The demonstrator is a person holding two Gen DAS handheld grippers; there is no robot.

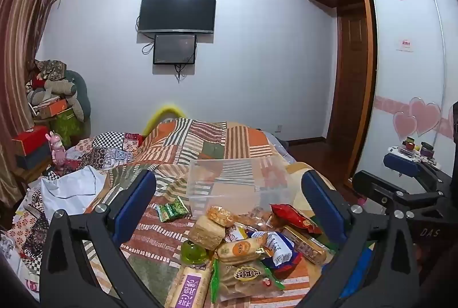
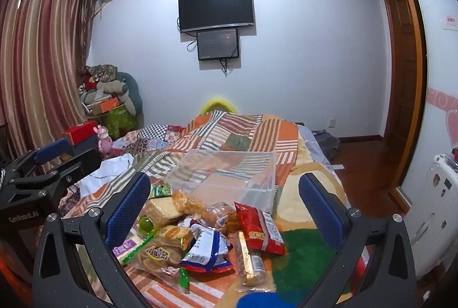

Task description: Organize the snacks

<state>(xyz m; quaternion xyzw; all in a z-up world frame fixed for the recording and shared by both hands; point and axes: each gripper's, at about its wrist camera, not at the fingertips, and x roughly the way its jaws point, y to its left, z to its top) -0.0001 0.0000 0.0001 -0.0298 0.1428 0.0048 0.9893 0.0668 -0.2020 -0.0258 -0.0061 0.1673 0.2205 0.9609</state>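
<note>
In front of the clear box, snacks lie nearest my right hand-held gripper; both hand-held grippers gape wide, empty.

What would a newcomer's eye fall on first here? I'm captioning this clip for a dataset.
First the heap of snack packets on the patchwork bedspread, framed by the wide-open right gripper. Just behind the heap stands an empty clear plastic bin. On the far wall hangs a dark TV, with a smaller screen beneath.
</note>
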